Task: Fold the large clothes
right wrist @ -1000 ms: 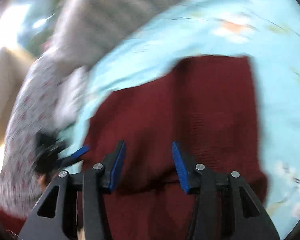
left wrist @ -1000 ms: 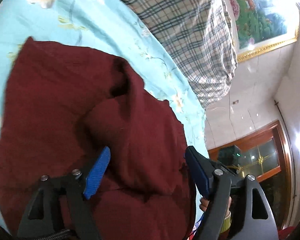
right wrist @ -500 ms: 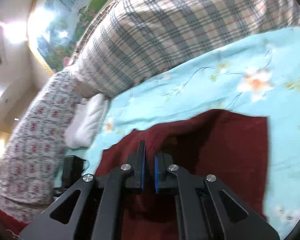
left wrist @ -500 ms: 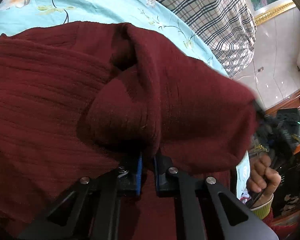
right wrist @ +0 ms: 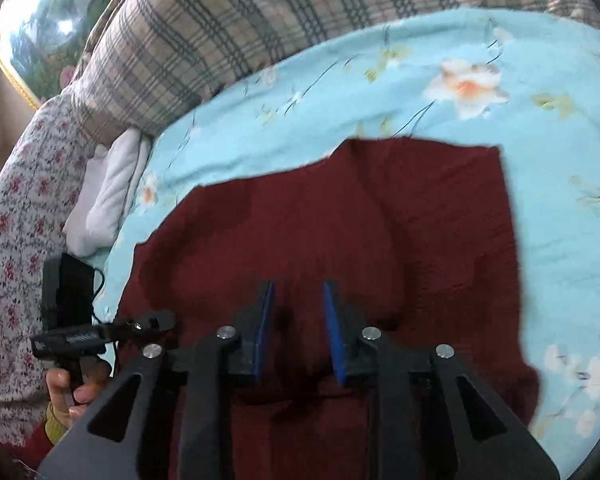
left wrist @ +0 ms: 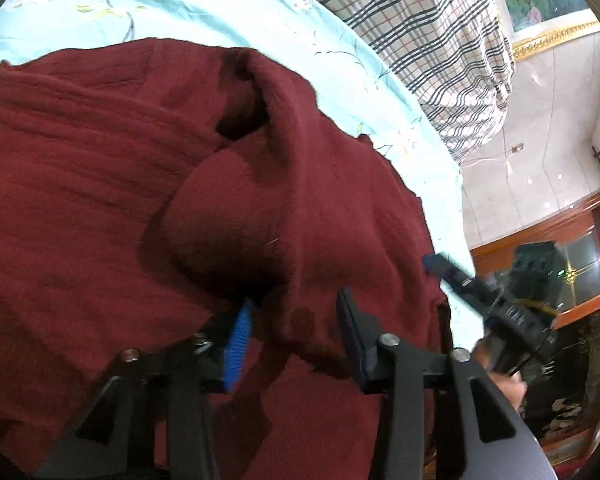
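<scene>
The left gripper hangs over the near part of the dark red sweater, its jaws opening, a raised fold of the knit between the blue pads but no longer pinched; the right gripper stands above the sweater's near edge, jaws opening too, released, nothing clamped; the sweater lies spread on the light blue flowered sheet, a sleeve folded across its middle; beyond the sweater rests a plaid pillow; left of the sweater lies a white cloth.
</scene>
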`<state>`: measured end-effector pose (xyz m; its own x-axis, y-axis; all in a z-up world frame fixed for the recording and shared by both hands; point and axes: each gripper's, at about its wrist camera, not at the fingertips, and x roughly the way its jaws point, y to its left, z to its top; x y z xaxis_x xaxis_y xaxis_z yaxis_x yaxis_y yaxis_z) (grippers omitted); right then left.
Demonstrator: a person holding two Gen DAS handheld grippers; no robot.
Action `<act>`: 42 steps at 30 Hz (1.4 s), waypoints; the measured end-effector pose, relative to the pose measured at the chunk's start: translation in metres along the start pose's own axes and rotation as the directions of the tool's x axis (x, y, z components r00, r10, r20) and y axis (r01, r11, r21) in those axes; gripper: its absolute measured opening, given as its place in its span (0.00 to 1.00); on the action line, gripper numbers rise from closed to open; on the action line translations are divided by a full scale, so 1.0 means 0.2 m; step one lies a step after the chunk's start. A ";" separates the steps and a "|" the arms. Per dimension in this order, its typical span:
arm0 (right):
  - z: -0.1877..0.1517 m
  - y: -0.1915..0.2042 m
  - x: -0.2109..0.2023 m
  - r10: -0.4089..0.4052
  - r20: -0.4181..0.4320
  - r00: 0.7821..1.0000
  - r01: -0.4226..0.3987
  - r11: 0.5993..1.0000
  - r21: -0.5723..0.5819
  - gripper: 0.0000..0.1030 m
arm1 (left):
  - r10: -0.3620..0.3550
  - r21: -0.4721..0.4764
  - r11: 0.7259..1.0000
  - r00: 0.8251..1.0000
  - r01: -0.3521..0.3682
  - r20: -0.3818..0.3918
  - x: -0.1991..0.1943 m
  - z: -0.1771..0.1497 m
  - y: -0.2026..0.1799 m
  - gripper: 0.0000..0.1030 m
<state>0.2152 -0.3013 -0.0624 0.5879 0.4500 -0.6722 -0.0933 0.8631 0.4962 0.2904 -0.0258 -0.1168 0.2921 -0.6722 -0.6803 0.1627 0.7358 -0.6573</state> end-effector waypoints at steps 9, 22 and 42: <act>-0.17 -0.07 0.01 -0.014 -0.112 0.994 0.017 0.999 0.029 0.26 | 0.130 0.053 0.990 0.992 -0.129 -0.002 -0.06 -0.07 0.00 0.15; -0.36 -0.31 -0.53 -0.203 -0.002 0.979 0.202 0.975 0.091 0.43 | 0.250 -0.024 0.968 0.961 -0.249 0.114 -0.57 -0.48 0.18 0.61; -0.89 -0.37 -0.74 -0.122 -0.113 0.986 0.131 0.989 0.070 0.43 | 0.173 0.071 0.982 0.983 -0.177 0.057 -0.70 -1.19 0.24 0.81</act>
<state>-0.0085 -0.3921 -0.0976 0.5003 0.3640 -0.7856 0.0411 0.8963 0.4415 0.0325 0.0840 -0.1295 0.3687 -0.5291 -0.7643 0.1745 0.8470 -0.5021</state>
